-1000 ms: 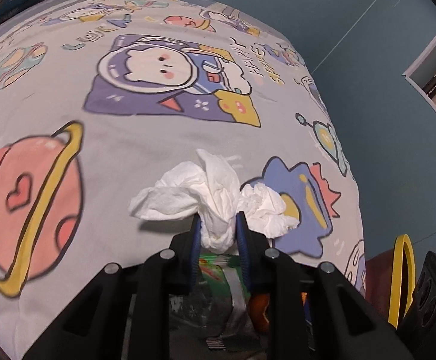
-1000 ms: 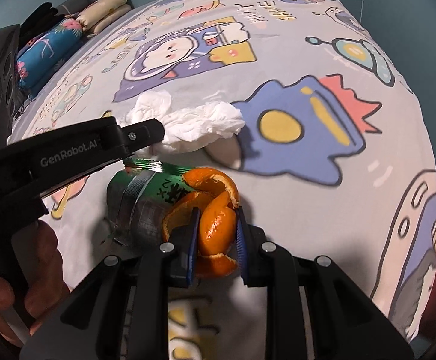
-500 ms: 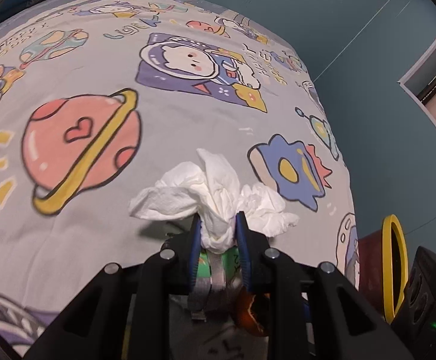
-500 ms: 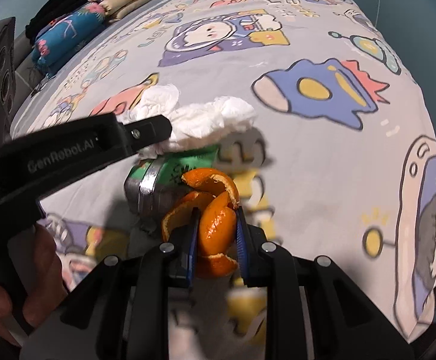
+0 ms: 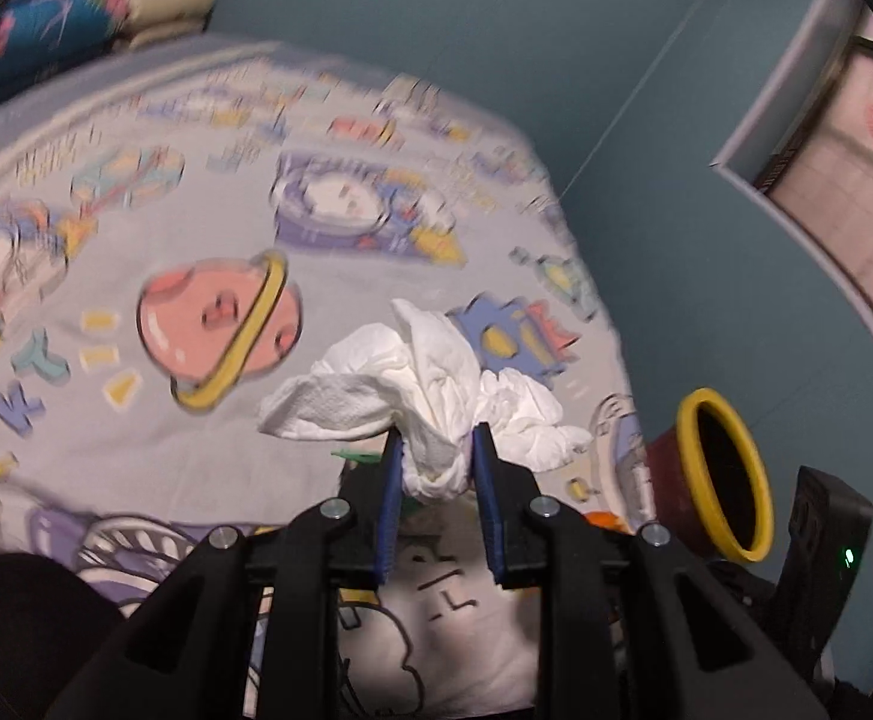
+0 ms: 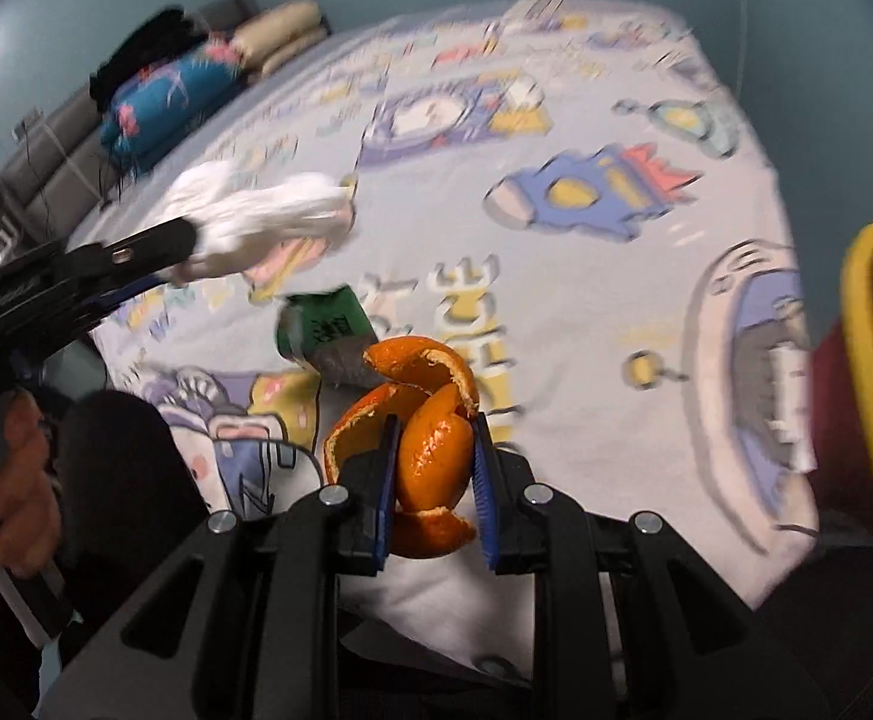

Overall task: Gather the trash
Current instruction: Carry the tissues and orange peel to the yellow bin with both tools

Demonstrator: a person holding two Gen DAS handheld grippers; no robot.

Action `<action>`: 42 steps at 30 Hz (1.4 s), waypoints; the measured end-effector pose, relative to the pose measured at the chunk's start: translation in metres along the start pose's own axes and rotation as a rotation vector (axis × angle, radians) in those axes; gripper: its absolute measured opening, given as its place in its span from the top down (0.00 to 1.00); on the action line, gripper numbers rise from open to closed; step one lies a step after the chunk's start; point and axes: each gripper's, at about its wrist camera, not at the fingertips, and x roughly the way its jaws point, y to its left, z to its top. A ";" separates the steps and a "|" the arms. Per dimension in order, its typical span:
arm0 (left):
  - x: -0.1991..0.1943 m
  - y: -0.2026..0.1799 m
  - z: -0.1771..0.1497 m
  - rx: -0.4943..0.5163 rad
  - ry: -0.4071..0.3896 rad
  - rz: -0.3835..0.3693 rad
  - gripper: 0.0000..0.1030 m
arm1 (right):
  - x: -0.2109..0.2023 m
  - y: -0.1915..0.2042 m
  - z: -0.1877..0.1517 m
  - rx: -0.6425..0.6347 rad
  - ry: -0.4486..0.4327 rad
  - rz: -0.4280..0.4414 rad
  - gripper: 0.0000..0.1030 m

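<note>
Above the bed (image 5: 136, 432), both grippers have lifted clear of the cartoon-print sheet since a second ago, and a yellow-rimmed red bin (image 5: 721, 474) has come into view at 3 o'clock, so I judge the carry to the bin is under way. Left gripper (image 5: 434, 457) pinches a soft, crumpled white tissue (image 5: 412, 384), which billows out toward 12 o'clock. Right gripper (image 6: 433, 441) is clamped on curled, glossy orange peel (image 6: 430, 450). A green foil wrapper (image 6: 322, 324) shows at 11 o'clock of the peel; whether it is held is unclear.
</note>
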 end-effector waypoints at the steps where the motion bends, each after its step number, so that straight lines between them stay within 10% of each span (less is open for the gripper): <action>1: -0.009 -0.005 0.003 0.015 -0.020 0.003 0.80 | -0.014 -0.006 0.001 0.009 -0.027 -0.008 0.80; 17: -0.112 -0.137 0.052 0.293 -0.349 -0.005 0.79 | -0.181 -0.093 0.044 0.119 -0.376 -0.191 0.80; 42: 0.081 -0.311 0.023 0.569 -0.098 -0.049 0.79 | -0.162 -0.252 0.025 0.356 -0.318 -0.358 0.79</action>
